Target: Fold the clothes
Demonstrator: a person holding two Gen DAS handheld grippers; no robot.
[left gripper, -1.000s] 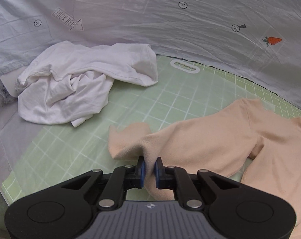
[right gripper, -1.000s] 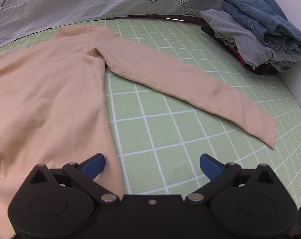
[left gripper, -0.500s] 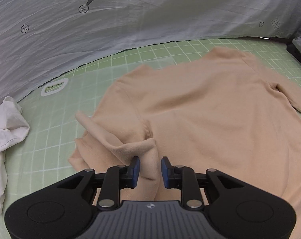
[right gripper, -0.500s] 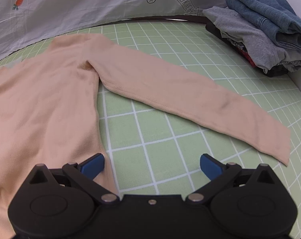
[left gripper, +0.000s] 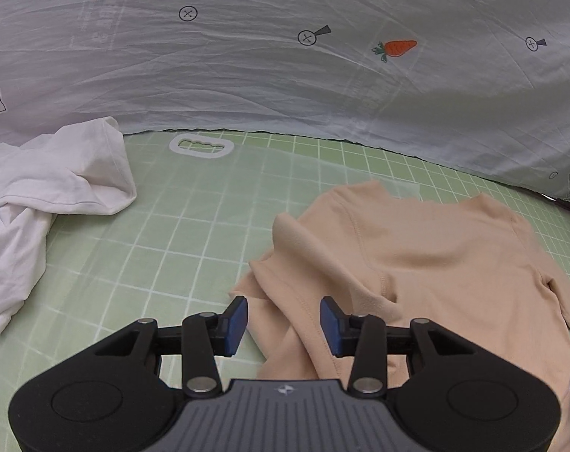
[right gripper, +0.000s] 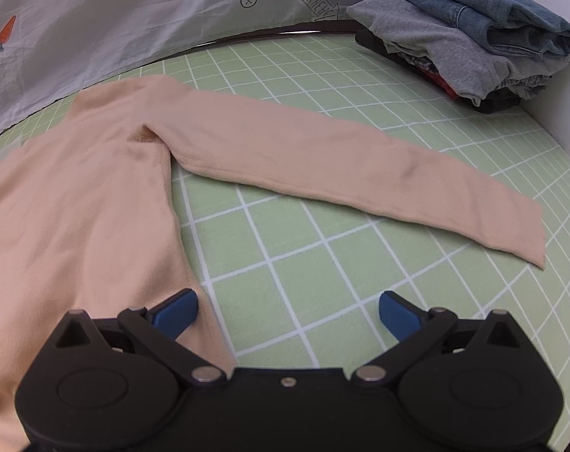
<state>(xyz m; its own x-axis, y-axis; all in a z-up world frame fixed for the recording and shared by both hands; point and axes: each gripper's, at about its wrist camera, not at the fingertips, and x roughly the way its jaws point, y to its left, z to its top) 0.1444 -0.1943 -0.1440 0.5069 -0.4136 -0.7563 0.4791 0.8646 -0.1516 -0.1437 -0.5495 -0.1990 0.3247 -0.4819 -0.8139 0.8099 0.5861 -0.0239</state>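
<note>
Peach sweater [left gripper: 428, 263] spread on green mat [left gripper: 179, 233], one sleeve [left gripper: 285, 301] doubled over at 6 o'clock, other sleeve [right gripper: 341, 162] stretched toward 3. Left gripper [left gripper: 283, 320] parted astride that fold, gripping nothing; right gripper [right gripper: 287, 310] spread wide, empty. Seemingly mid sleeve-fold; outstretched sleeve wants bringing across.

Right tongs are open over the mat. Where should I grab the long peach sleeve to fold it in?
Probably the cuff end of the sleeve, coming from the right: it lies flat and straight on the mat, its free edge nearest the open right tongs.
</note>
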